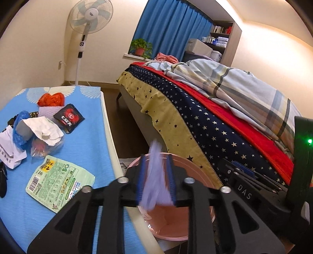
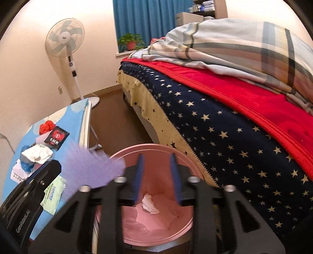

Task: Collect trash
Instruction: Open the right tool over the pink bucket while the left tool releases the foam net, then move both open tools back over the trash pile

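Blurred purple wrapper [image 1: 154, 175] above pink bin [image 2: 125, 156] holding crumpled white tissue [image 2: 149, 204].

Bin [image 2: 156, 230] between table [image 1: 82, 136] and bed [image 1: 215, 127] — tissue [image 2: 149, 203] inside.

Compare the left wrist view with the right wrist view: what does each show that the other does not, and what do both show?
Only the left wrist view shows the purple sheet between the left gripper's parted fingers, blurred.

Only the right wrist view shows the white tissue lying in the bin, with nothing between the right gripper's open fingers.

Both show the pink bin, the blue table with trash, the fan and the bed.
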The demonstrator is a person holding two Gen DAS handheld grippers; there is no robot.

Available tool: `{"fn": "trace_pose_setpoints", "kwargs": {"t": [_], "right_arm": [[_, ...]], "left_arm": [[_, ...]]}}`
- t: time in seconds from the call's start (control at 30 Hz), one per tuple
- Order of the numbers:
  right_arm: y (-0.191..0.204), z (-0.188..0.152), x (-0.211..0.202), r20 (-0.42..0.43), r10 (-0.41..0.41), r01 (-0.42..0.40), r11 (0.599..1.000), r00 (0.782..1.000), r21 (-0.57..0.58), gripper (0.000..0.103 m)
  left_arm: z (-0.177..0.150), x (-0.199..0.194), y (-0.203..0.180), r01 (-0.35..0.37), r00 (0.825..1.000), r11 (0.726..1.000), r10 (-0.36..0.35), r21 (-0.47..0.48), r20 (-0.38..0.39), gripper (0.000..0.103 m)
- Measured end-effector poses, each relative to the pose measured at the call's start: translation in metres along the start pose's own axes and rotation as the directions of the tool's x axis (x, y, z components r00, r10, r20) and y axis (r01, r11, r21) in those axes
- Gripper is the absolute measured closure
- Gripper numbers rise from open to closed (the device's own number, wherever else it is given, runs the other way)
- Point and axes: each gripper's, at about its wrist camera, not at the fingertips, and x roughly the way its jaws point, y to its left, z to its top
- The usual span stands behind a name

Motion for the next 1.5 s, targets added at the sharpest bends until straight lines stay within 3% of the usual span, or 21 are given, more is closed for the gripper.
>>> {"fn": "trace_pose_setpoints", "kwargs": {"t": [0.5, 0.8, 1.03, 1.23, 1.4, 1.5], "right_arm": [[0.021, 0.003, -0.02, 0.062, 0.065, -0.063, 0.997, 0.996, -0.043, 0.066], [0.05, 0.0, -0.029, 0.077, 0.159, -0.153, 0.985, 0.984, -0.077, 0.066], [0.092, -0.005, -0.031, 0.08, 0.277, -0.264, 0.954, 0.957, -0.143, 0.069], [0.131, -0.012, -0.028, 0.061, 0.37, -0.351, 0.913, 0.927, -0.208, 0.074], [0.159, -0.017, -0.014, 0.014, 0.43, -0.417, 0.881, 0.903, -0.222, 0.075], [0.172, -0.02, -0.003, -0.024, 0.456, -0.45, 0.866, 0.89, -0.22, 0.075]], "left_arm": [[0.005, -0.023, 0.016, -0.037, 0.999, 0.999, 0.038, -0.02, 0.035, 0.079], [0.008, -0.053, 0.056, -0.137, 0.987, 0.988, 0.143, -0.078, 0.078, 0.079], [0.008, -0.075, 0.101, -0.267, 0.953, 0.948, 0.286, -0.171, 0.102, 0.079], [0.006, -0.09, 0.138, -0.377, 0.905, 0.892, 0.412, -0.248, 0.107, 0.079], [0.001, -0.095, 0.161, -0.439, 0.872, 0.849, 0.482, -0.294, 0.09, 0.079], [-0.002, -0.094, 0.173, -0.457, 0.86, 0.828, 0.504, -0.324, 0.074, 0.079]]}}
